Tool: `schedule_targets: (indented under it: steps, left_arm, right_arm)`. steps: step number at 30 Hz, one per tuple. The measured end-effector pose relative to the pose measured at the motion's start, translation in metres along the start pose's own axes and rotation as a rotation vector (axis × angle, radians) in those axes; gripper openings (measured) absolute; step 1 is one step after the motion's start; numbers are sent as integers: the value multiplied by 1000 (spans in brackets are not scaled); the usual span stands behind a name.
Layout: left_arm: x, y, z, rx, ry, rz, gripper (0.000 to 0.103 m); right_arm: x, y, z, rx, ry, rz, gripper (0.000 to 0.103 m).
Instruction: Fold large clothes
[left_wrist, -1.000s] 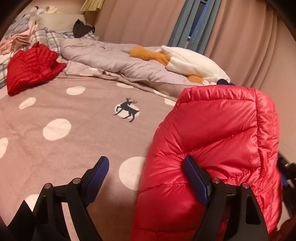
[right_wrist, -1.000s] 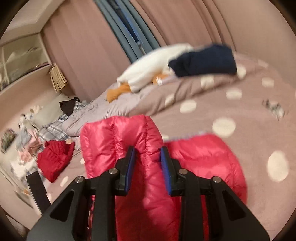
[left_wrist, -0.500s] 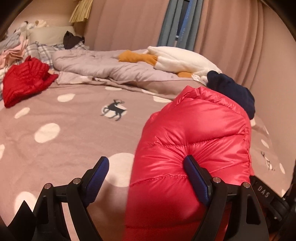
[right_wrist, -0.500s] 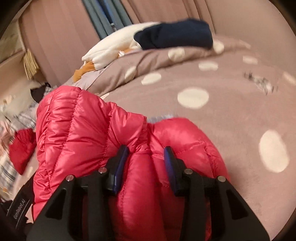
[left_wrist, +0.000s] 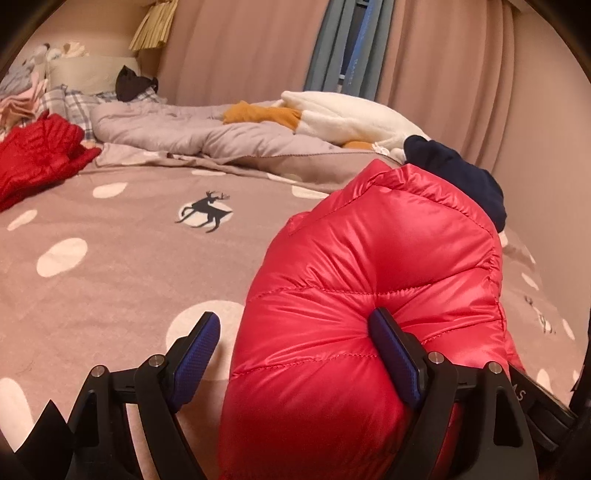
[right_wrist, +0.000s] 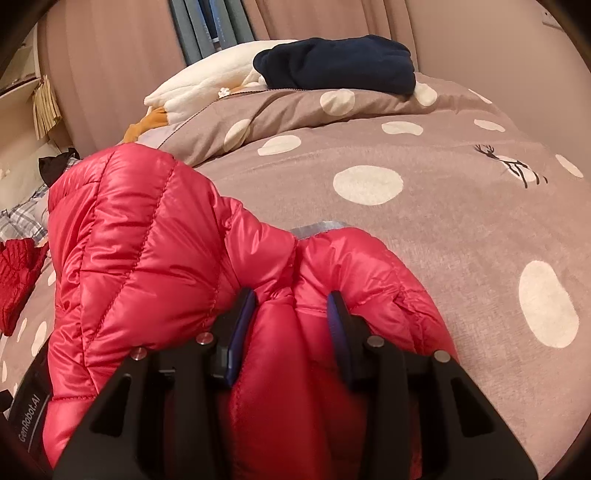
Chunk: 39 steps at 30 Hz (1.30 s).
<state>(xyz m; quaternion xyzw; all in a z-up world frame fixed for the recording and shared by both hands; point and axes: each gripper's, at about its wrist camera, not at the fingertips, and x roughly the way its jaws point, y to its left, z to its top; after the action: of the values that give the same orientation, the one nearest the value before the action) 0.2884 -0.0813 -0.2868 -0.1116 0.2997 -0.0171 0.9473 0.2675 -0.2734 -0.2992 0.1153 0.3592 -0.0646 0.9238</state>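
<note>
Pink curtains (left_wrist: 443, 74) hang behind a bed whose brown spotted cover (left_wrist: 110, 280) fills both views. On it, near the front edge, sits a red puffer jacket (left_wrist: 369, 288), bunched up into a puffy mound. The right gripper (right_wrist: 291, 314) has its two fingers pressed into a fold of the jacket (right_wrist: 155, 240), clamped on the padding between them. The left gripper (left_wrist: 295, 347) stands wide apart: its right finger dents the jacket's side, its left finger is clear of the fabric, over the cover. Farther back lie a second red garment (left_wrist: 37, 155), a grey quilt (left_wrist: 184, 129), a white and orange plush blanket (left_wrist: 343, 118) and a navy garment (right_wrist: 336, 62)
</note>
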Motion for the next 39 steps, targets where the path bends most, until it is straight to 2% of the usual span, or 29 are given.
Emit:
schedule_targets:
  steps: [1,4,7,9,10,11,13,14,16,18,19,22,24,26,28,30,31,33,36,37,39]
  left_arm:
    - [-1,2,1,-12,0,-7,86]
    - [-5,14,6,-84,19,-4,100]
    - [-14,30,8,-168,64,-70,102]
    - [-23,38,10,-217,107,-100,102]
    - [-28,39,12,-217,129,-103,102]
    - [-35,39,15,-197,141,-109,102]
    - [-52,43,19,-169,120,-122,102]
    - [-61,46,20,-181,93,-122,102]
    - [-76,57,25,-237,44,-135,102]
    - [-84,74,27,-324,6,-182,102]
    - [-83,81,26,-359,12,-190,102]
    - [-63,91,24,-390,110,-198,102]
    - [-40,91,17,-400,219,-261,102]
    - [-21,92,7,-458,306,-329,102]
    - [-6,91,-5,-562,390,-460,102]
    - [10,85,-10,-639,478,-653,102]
    - [17,77,-13,-639,532,-743,102]
    - [24,64,-13,-559,542,-744,102]
    - [32,53,-13,-520,531,-763,103]
    - [35,52,-12,-521,542,-776,103]
    - [39,49,-9,-509,568,-789,102]
  right_arm:
    - [-2,2,0,-7,-5,-8,38]
    - [-13,-3,0,23,-26,29,45]
    - [-24,-7,4,56,-22,25,59]
    - [-35,-11,3,86,-39,2,85]
    - [-43,-16,4,128,-37,-4,91]
    - [-49,-20,5,167,-13,-14,102]
    - [-63,-32,8,254,27,21,103]
    - [-73,-42,8,308,18,99,103]
    - [-89,-61,5,414,-16,215,102]
    - [-97,-83,-4,544,-38,270,103]
    - [-97,-92,-8,599,-27,287,103]
    - [-90,-107,-18,689,35,383,103]
    - [-80,-106,-19,680,118,440,103]
    - [-67,-101,-22,662,188,479,103]
    - [-53,-98,-27,697,244,489,103]
    - [-34,-94,-39,766,316,534,103]
    - [-28,-91,-42,774,339,555,103]
    - [-27,-72,-39,691,347,582,103]
    - [-16,-44,-45,637,409,753,99]
    - [-14,-40,-45,622,409,747,95]
    - [-14,-36,-46,624,387,725,75]
